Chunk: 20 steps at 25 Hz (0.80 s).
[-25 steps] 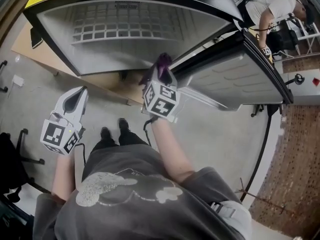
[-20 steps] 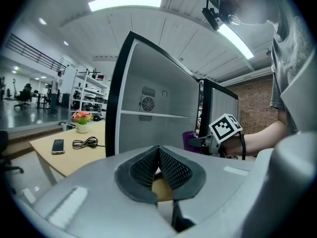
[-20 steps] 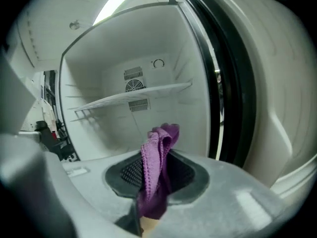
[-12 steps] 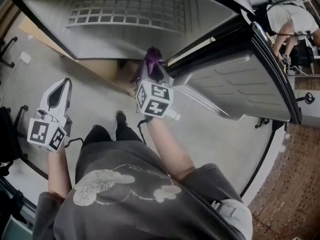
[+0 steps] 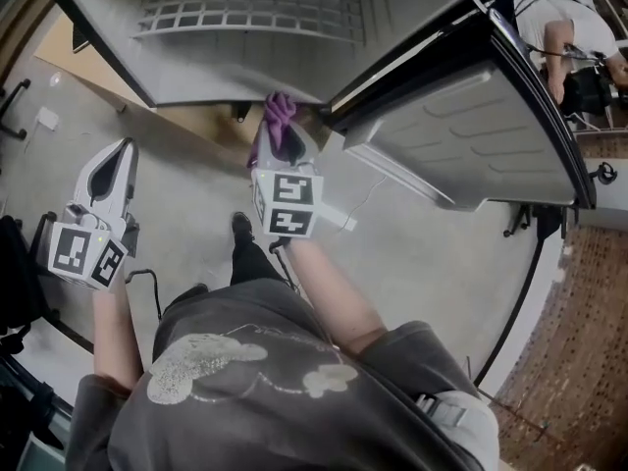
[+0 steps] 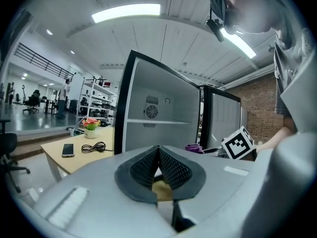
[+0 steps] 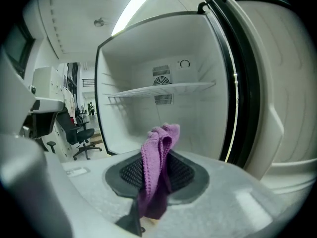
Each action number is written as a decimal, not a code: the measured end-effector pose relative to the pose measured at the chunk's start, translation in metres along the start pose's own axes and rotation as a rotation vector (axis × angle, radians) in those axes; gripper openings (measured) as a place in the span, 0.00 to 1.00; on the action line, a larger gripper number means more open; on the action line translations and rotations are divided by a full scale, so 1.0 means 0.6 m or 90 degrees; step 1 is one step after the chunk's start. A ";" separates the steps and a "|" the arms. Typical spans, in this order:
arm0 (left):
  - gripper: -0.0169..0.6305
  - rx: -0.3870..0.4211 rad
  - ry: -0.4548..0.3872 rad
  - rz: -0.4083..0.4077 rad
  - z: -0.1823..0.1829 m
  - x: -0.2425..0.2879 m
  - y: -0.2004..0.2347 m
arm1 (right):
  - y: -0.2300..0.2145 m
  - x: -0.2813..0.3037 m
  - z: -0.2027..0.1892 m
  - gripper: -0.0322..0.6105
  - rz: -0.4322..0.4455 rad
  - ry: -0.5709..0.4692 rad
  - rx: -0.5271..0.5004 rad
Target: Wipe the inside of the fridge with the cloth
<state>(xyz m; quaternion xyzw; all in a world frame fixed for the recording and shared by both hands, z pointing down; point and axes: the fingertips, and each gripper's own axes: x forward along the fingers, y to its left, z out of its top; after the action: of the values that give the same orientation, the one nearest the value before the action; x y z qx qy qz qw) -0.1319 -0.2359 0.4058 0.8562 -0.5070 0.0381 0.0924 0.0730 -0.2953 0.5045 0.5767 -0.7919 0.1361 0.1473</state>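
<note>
The open fridge [image 5: 245, 37] fills the top of the head view, with a white wire shelf [image 5: 235, 8] inside; its door [image 5: 461, 135] swings out to the right. My right gripper [image 5: 280, 145] is shut on a purple cloth [image 5: 277, 116], held just in front of the fridge's lower front edge. In the right gripper view the purple cloth [image 7: 158, 157] sticks up from between the jaws, facing the white fridge interior [image 7: 158, 113] and its wire shelf [image 7: 163, 89]. My left gripper [image 5: 110, 170] hangs lower left over the floor, jaws shut with nothing in them; the left gripper [image 6: 158, 155] faces the fridge side.
A wooden table [image 6: 79, 155] with a phone [image 6: 68, 150], a cable and a flower pot stands left of the fridge. A person [image 5: 559, 27] stands at the upper right behind the door. Office chairs [image 7: 81, 138] are off to the left. Brick floor [image 5: 579, 341] lies at the right.
My right gripper has carried the cloth up and slightly left, closer to the fridge's opening. The left gripper has shifted a little left and up.
</note>
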 end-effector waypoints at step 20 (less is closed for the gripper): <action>0.05 0.002 0.010 -0.164 -0.098 -0.417 -0.109 | 0.135 -0.416 -0.133 0.18 -0.219 -0.048 0.045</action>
<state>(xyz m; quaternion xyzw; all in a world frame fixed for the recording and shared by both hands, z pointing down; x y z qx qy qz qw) -0.1941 0.0218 0.4162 0.9139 -0.3921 0.0337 0.0992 0.0746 -0.0226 0.4766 0.7134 -0.6810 0.1152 0.1183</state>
